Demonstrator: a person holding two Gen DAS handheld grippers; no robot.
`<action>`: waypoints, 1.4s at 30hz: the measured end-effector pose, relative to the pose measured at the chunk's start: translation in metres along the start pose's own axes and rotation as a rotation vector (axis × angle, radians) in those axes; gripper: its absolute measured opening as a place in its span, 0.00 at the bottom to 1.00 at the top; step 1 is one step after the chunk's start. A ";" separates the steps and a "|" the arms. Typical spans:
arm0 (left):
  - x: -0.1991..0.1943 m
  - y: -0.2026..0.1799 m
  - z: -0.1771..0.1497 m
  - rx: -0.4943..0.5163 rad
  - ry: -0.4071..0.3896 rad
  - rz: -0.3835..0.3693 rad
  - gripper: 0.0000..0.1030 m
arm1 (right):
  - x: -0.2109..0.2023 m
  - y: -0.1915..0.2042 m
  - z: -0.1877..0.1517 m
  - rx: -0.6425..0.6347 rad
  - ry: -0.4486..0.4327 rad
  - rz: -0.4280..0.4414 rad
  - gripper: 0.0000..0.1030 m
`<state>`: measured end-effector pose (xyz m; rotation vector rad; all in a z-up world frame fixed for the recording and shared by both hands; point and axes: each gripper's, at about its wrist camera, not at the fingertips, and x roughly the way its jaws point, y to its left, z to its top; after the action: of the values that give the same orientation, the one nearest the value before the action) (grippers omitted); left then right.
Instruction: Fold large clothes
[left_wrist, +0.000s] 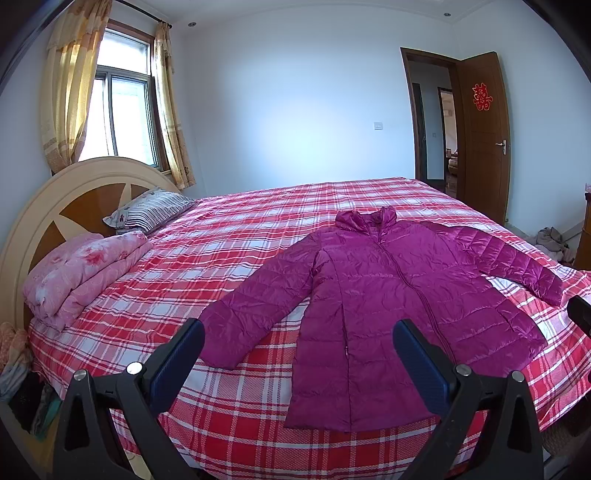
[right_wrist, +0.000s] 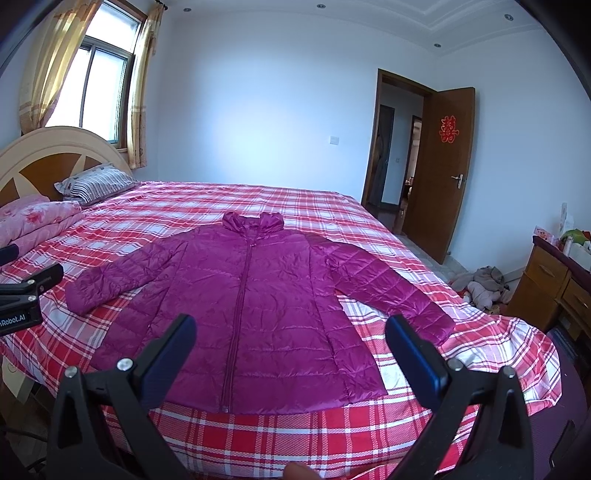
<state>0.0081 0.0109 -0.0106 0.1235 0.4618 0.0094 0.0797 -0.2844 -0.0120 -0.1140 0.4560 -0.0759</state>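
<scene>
A magenta quilted puffer jacket (left_wrist: 388, 295) lies flat and zipped on the red plaid bed (left_wrist: 240, 236), collar away from me, both sleeves spread out; it also shows in the right wrist view (right_wrist: 251, 302). My left gripper (left_wrist: 299, 336) is open and empty, held above the near bed edge over the jacket's hem and left sleeve cuff. My right gripper (right_wrist: 291, 332) is open and empty, held above the hem at the jacket's middle. The left gripper's body shows at the left edge of the right wrist view (right_wrist: 22, 295).
A folded pink floral quilt (left_wrist: 81, 273) and a striped pillow (left_wrist: 147, 210) lie by the headboard (left_wrist: 48, 206). An open wooden door (right_wrist: 439, 173) is at the far right. A clothes pile (right_wrist: 484, 284) and a wooden dresser (right_wrist: 554, 284) stand right of the bed.
</scene>
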 end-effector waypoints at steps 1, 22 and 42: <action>0.001 0.000 0.001 -0.001 0.001 0.000 0.99 | 0.000 -0.001 0.000 0.001 0.000 0.000 1.00; 0.064 -0.016 -0.007 0.074 0.036 0.022 0.99 | 0.052 -0.028 -0.021 0.049 0.101 -0.004 1.00; 0.258 -0.056 -0.007 0.134 0.162 0.082 0.99 | 0.209 -0.265 -0.040 0.435 0.336 -0.362 0.88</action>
<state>0.2352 -0.0341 -0.1380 0.2751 0.6194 0.0694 0.2361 -0.5714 -0.1046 0.2501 0.7402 -0.5521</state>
